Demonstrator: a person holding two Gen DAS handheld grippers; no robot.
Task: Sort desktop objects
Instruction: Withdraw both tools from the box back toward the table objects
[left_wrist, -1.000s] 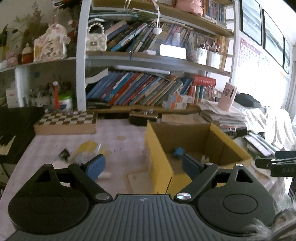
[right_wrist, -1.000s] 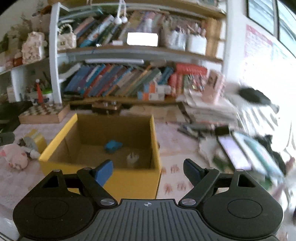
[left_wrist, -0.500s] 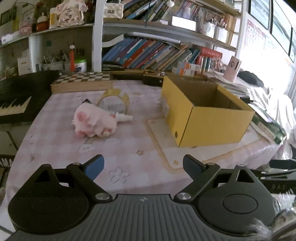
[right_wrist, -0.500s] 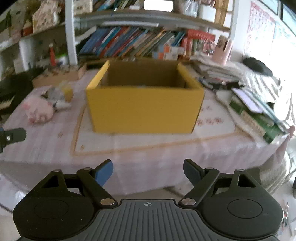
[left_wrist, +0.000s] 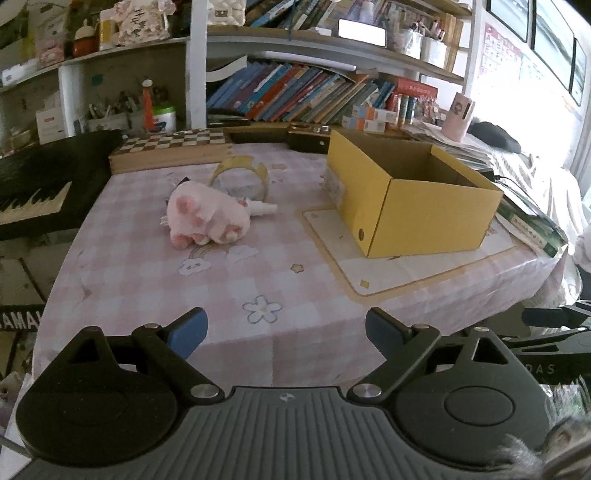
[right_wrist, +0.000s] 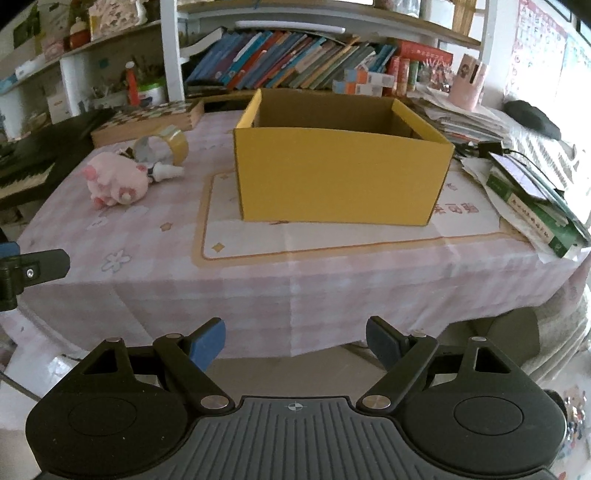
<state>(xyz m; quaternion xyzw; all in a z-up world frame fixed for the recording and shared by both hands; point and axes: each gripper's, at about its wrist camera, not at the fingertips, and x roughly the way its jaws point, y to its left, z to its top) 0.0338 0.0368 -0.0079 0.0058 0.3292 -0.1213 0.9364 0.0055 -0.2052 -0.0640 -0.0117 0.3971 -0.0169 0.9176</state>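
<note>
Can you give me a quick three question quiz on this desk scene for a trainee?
1. True or false: the pink plush toy lies inside the yellow box.
2. Which stands nearer the checkerboard box: A) tape roll B) green book?
3. Fill in: both the left tool and right tool are ____ and hold nothing.

Key: 1 false; 2 A; 3 open.

A yellow box (right_wrist: 340, 177), pink plush toy (left_wrist: 205, 214), yellowish tape roll (left_wrist: 240, 177); pink-and-white checked tablecloth (left_wrist: 295, 295), chequered board (left_wrist: 173, 142).
</note>
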